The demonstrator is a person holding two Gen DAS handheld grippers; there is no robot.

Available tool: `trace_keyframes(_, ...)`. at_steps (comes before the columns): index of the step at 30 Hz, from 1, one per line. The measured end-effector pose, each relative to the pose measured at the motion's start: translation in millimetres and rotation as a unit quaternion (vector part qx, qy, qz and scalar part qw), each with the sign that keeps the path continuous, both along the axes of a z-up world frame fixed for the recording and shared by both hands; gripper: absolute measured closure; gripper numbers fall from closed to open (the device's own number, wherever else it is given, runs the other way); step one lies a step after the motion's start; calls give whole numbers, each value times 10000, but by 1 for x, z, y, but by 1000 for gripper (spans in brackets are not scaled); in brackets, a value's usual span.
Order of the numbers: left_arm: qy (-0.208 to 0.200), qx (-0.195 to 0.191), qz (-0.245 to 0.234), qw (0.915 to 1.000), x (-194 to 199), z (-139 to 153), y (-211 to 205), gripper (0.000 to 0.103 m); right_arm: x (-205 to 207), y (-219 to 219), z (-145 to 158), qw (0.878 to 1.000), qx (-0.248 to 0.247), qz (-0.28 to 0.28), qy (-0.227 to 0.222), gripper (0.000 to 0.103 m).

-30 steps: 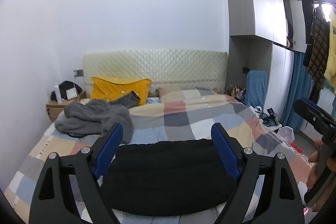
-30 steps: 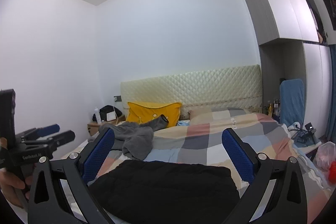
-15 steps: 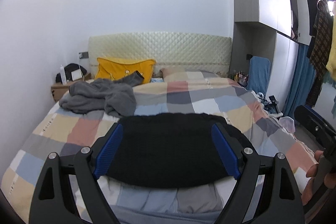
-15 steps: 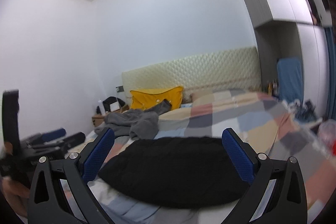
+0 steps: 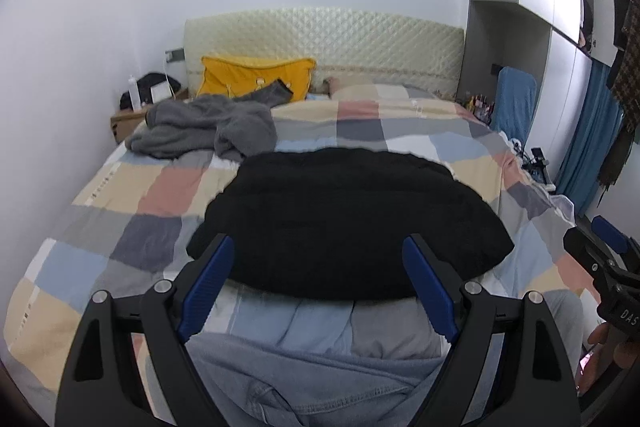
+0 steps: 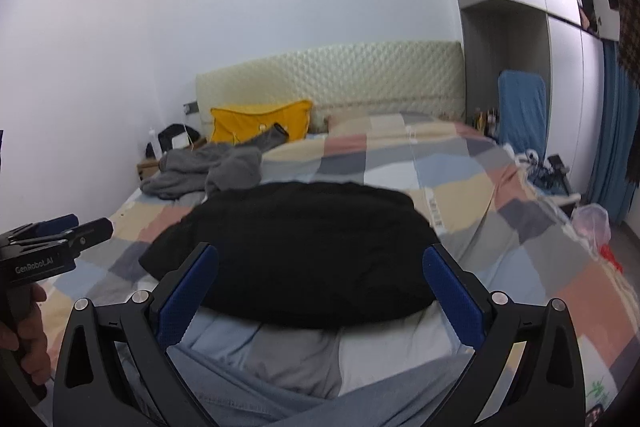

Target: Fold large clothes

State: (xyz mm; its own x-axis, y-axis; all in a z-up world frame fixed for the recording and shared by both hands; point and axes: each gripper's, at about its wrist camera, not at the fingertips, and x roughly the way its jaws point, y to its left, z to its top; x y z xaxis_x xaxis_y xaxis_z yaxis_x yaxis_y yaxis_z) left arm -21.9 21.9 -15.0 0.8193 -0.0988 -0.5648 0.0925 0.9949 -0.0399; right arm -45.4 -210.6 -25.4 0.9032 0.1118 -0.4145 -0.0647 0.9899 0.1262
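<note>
Both the left gripper (image 5: 318, 281) and right gripper (image 6: 320, 291) gape wide and empty above the black garment (image 5: 348, 223) lying near the foot edge of the bed (image 5: 120, 227), so each should pinch a near corner; "GenRobot.AI" marks one handle.

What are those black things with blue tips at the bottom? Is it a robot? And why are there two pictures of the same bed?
No robot: a person holds a grabbing tool in each hand, and each tool carries a camera looking along its two fingers. One picture comes from the left gripper, the other from the right gripper. Both are open and hold nothing. On the checked blanket lie a black garment, a crumpled grey garment and a yellow pillow. Nearest the cameras is something blue-grey, like jeans.
</note>
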Motion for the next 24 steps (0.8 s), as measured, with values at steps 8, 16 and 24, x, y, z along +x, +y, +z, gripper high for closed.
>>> trace_keyframes(8, 430, -57, 33, 9991, 7, -24, -2, 17, 6, 3, -16, 9995, 71, 50, 288, 0)
trace_keyframes(16, 471, 11, 84, 9989, 9, -26, -1, 17, 10, 6, -20, 9993, -72, 23, 366, 0)
trace_keyframes(24, 582, 16, 94, 9983, 10, -32, -2, 17, 12, 7, -25, 9989, -98, 0, 464, 0)
